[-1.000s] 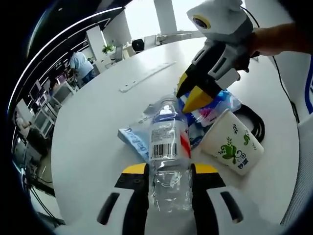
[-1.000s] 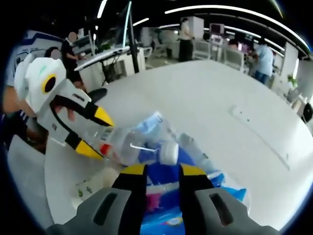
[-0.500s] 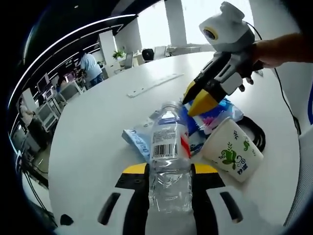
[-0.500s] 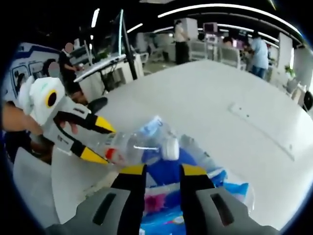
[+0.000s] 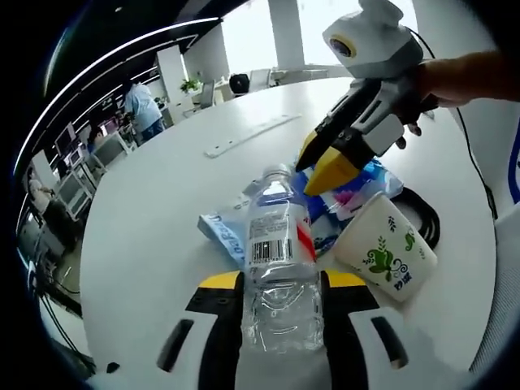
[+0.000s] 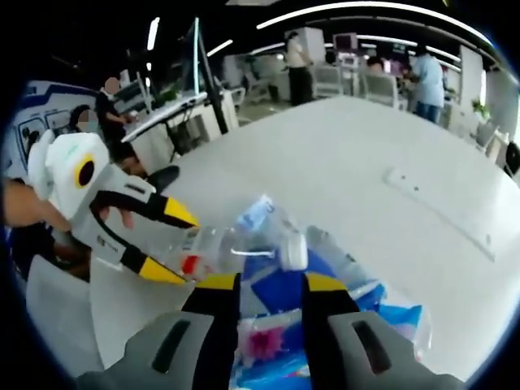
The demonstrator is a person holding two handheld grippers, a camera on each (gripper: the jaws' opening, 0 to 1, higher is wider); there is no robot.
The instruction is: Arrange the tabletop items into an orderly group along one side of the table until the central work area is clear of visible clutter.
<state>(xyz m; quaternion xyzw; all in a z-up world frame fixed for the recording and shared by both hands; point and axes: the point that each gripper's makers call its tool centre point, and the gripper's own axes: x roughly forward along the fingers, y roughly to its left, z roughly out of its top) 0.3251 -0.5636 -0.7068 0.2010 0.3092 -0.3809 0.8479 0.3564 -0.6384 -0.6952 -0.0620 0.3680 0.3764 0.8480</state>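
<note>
Three items lie bunched together on the white round surface (image 5: 146,244): a clear plastic water bottle with a barcode label (image 5: 279,268), blue-and-pink plastic packets (image 5: 345,195) touching it, and a white paper cup with a green leaf print (image 5: 383,250) tipped on its side beside them. The left gripper (image 5: 280,292) has its fingers closed around the bottle's body, the bottle lying low over the packets. The right gripper (image 6: 262,286) hovers above the packets, its fingers narrowly parted and empty. Judged from this, grouping is barely begun: all items remain to be lined up along one side.
</note>
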